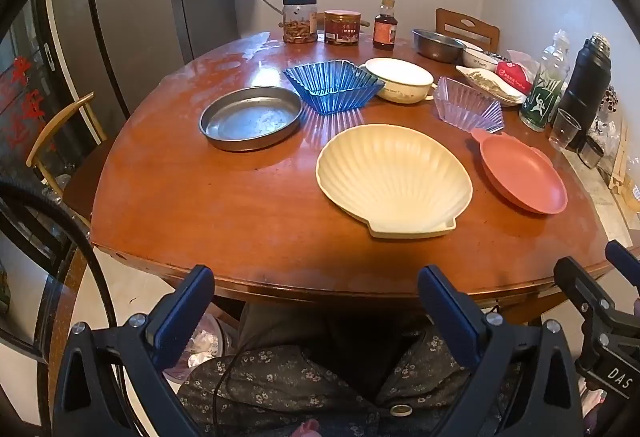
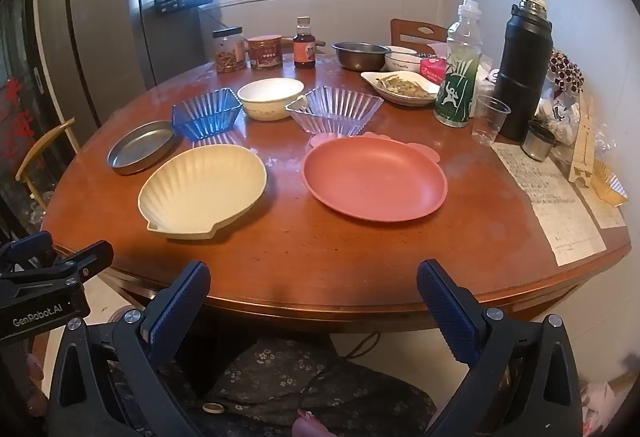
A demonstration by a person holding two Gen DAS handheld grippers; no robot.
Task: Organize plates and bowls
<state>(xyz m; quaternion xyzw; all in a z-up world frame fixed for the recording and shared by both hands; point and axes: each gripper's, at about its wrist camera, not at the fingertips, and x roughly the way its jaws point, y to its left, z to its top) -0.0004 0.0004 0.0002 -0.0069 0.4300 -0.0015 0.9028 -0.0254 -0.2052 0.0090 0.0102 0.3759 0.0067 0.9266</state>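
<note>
A cream shell-shaped plate (image 1: 394, 179) (image 2: 204, 189) and a pink plate (image 1: 522, 177) (image 2: 374, 179) lie near the front of the round wooden table (image 1: 224, 205). Behind them stand a round metal pan (image 1: 251, 117) (image 2: 142, 145), a blue ribbed bowl (image 1: 333, 85) (image 2: 207, 113), a cream bowl (image 1: 400, 79) (image 2: 271, 97) and a clear ribbed bowl (image 1: 468, 105) (image 2: 334, 109). My left gripper (image 1: 316, 277) is open and empty before the table's front edge. My right gripper (image 2: 314, 271) is open and empty, at the edge in front of the pink plate.
At the back stand jars (image 1: 300, 20), a sauce bottle (image 1: 385, 24), a steel bowl (image 2: 360, 55) and a dish of food (image 2: 402, 87). On the right are a green bottle (image 2: 458, 77), a black flask (image 2: 524, 69), a plastic cup (image 2: 489, 119) and papers (image 2: 548, 193). A chair (image 1: 60, 133) stands left.
</note>
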